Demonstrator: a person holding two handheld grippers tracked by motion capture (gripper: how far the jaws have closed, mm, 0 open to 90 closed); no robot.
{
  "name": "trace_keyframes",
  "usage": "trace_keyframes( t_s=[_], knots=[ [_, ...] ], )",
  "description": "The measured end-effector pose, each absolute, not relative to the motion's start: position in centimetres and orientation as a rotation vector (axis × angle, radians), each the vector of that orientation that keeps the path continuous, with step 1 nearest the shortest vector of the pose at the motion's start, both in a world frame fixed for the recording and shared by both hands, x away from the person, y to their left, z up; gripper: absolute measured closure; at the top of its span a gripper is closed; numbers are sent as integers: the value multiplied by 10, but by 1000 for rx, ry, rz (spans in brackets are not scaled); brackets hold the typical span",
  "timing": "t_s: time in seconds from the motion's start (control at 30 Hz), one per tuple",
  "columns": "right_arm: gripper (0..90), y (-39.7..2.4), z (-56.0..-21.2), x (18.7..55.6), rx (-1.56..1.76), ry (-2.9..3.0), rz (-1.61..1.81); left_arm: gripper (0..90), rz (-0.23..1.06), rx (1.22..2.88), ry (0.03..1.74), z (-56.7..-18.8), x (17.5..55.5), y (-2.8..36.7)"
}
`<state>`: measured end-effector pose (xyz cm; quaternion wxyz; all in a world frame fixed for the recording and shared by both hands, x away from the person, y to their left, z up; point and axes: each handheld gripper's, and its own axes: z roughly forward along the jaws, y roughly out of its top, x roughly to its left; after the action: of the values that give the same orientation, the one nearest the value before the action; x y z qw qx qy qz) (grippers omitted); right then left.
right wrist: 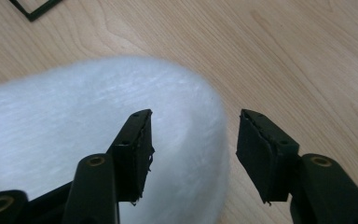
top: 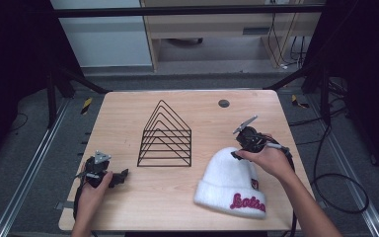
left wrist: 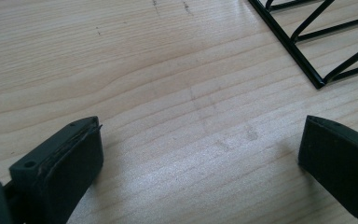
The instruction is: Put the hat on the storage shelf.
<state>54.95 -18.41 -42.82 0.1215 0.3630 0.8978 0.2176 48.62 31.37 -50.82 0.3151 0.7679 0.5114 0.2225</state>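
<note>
A white knit beanie [top: 229, 180] with red lettering on its cuff lies flat on the wooden table [top: 128, 108] at the front right. My right gripper [top: 236, 154] hovers over the hat's crown; in the right gripper view it [right wrist: 193, 140] stands open, its jaws straddling the fuzzy white edge of the beanie [right wrist: 74, 121]. My left gripper [top: 121, 177] rests low at the table's front left, open over bare wood [left wrist: 200, 144]. A black wire rack [top: 166, 137] with triangular frames stands mid-table; its corner [left wrist: 314, 51] shows in the left gripper view.
A small dark round grommet [top: 223, 103] sits in the table's far right part. Dark frame bars and cables surround the table, with a pale cabinet behind it. The rack's corner [right wrist: 35, 9] lies just past the beanie in the right gripper view.
</note>
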Motion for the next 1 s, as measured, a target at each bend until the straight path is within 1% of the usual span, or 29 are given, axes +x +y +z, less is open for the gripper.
trace_keyframes(
  t_s=[0.1,0.3,0.57,0.73,0.9,0.97,1.0],
  knots=[
    [473,-181,-438,561,1089,2640,597,0,586,2023,1347,-508,486,314],
    [464,-181,-452,572,1143,2671,567,0,586,2024,1347,-508,486,314],
    [449,-181,-465,576,1182,2701,558,0,586,2023,1347,-508,486,314],
    [453,-180,-467,576,1186,2703,547,0,586,2023,1347,-508,486,314],
    [473,-179,-470,575,1182,2708,549,0,586,2023,1347,-508,486,314],
    [495,-180,-471,574,1183,2713,557,0,586,2023,1347,-508,486,314],
    [521,-180,-471,574,1192,2717,560,0,586,2023,1347,-508,486,314]
  ],
)
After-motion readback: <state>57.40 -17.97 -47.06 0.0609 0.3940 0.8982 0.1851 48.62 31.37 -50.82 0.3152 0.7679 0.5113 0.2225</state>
